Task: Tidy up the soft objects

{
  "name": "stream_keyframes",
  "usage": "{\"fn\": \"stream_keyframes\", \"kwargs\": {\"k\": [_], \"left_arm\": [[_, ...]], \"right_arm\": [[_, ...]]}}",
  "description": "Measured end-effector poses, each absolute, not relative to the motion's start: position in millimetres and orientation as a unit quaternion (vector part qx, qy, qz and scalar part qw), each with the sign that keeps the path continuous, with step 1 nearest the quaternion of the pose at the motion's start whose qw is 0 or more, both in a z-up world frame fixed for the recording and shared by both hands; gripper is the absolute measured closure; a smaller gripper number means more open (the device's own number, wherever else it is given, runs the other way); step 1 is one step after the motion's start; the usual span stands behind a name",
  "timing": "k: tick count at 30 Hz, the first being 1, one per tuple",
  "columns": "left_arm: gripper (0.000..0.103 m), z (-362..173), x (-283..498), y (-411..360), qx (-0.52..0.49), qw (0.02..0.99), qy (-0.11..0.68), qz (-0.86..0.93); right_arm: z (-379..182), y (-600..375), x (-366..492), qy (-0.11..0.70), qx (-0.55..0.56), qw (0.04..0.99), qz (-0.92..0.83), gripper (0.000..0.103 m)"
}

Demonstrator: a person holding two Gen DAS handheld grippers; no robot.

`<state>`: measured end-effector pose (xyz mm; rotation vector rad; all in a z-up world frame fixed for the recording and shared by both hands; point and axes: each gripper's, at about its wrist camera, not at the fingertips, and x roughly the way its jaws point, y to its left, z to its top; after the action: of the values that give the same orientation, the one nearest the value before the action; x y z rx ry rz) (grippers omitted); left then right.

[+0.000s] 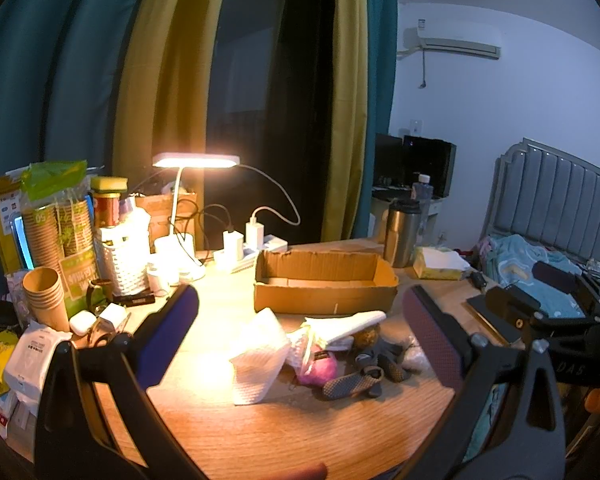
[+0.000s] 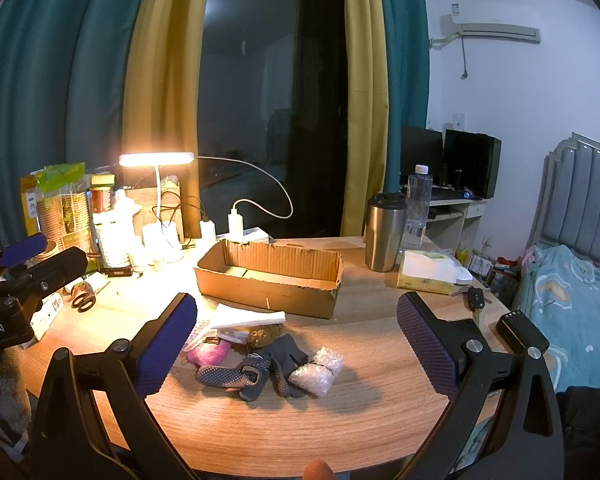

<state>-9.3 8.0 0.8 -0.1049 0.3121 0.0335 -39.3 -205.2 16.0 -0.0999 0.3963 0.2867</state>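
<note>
Soft pile ahead of both grippers, cardboard box beyond it

Left gripper [image 1: 300,320] and right gripper [image 2: 296,320] both spread wide, holding nothing, clear above the surface [image 2: 340,420]. Pile sits near the front edge: white cloth [image 1: 256,364] on its left, pink pouch [image 2: 212,353], patterned strap [image 2: 228,376] lying left-right, dark glove [image 2: 286,356], bubble-wrap roll [image 2: 318,370] on its right. Open box [image 2: 268,276] lies just behind, long axis left-right. By my read, bubble-wrap roll falls nearer the right gripper, white cloth nearer the left; each is a short forward-and-down reach
</note>
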Motion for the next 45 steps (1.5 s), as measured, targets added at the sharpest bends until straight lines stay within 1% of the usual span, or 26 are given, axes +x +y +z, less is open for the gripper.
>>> {"fn": "stream_keyframes", "kwargs": {"k": [45], "left_arm": [[0.000,-1.9,-12.6,8.4,-0.054,0.986,0.156,0.017]], "right_arm": [[15.0,-202.9,-40.6,0.201,-0.050,0.968,0.142,0.001]]}}
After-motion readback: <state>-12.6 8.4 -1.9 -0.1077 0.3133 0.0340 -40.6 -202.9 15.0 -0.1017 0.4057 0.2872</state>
